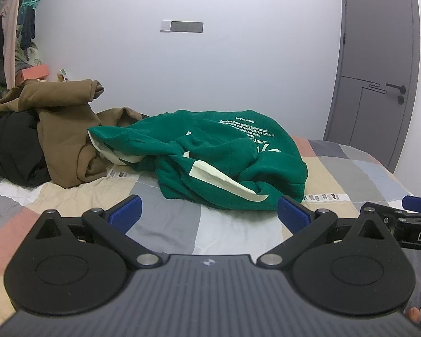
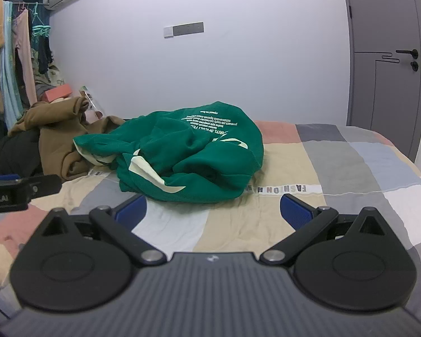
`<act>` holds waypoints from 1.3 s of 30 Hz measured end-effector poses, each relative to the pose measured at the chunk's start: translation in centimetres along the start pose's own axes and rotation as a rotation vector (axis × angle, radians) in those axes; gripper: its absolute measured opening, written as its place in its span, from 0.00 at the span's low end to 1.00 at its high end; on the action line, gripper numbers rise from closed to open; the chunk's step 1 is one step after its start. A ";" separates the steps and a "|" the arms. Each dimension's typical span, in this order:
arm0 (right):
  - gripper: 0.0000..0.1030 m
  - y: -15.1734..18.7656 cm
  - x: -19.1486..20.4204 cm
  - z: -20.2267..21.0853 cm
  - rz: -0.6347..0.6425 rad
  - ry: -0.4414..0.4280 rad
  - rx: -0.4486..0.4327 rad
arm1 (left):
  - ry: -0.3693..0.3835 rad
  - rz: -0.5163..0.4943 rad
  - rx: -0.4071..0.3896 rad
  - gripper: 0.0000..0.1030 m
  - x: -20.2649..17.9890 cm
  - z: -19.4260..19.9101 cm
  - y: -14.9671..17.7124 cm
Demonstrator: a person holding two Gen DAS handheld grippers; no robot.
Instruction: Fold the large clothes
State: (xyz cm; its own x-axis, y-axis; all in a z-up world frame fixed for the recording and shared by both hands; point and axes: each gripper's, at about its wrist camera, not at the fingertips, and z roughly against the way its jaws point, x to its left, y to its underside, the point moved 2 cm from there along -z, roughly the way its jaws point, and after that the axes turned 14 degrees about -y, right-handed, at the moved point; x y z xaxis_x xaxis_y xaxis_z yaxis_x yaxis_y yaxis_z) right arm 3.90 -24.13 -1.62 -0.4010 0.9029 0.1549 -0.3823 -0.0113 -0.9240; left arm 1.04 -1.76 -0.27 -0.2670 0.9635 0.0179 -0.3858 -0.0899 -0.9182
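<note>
At far left a rack of hanging clothes (image 2: 11, 56) stands against the wall. Below it, on the bed, a black garment (image 1: 11, 146) lies under a crumpled brown garment (image 1: 67, 129). Just right of the brown one, touching it, the green sweatshirt (image 1: 224, 157) sits bunched in a heap on the patchwork bedspread (image 1: 350, 168), cream stripes and white print showing, unfolded. My left gripper (image 1: 209, 213) hovers low over the bedspread in front of the sweatshirt, blue pads spread wide apart, nothing between them. My right gripper (image 2: 213, 210) is beside it, likewise spread wide and empty, near the heap's front edge but not touching it. Behind, a switch panel (image 2: 183, 30) is on the wall. At far right is a closed grey door (image 2: 387, 56).
</note>
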 end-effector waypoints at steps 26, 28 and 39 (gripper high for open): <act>1.00 0.1 -0.1 0.1 -0.012 0.001 0.006 | -0.006 -0.016 -0.003 1.00 -0.5 0.0 0.1; 1.00 0.1 -0.1 0.1 -0.011 0.001 0.005 | -0.007 -0.015 -0.004 1.00 -0.5 0.0 0.1; 1.00 0.2 0.0 0.1 -0.010 -0.002 0.004 | -0.007 -0.016 -0.004 1.00 -0.6 0.0 0.1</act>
State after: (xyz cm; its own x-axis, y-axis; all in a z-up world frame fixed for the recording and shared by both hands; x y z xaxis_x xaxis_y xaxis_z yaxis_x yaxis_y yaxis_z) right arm 3.74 -24.15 -1.75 -0.3988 0.9022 0.1643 -0.3896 -0.0045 -0.9210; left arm 1.10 -2.32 -0.39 -0.2672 0.9630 0.0357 -0.3863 -0.0731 -0.9195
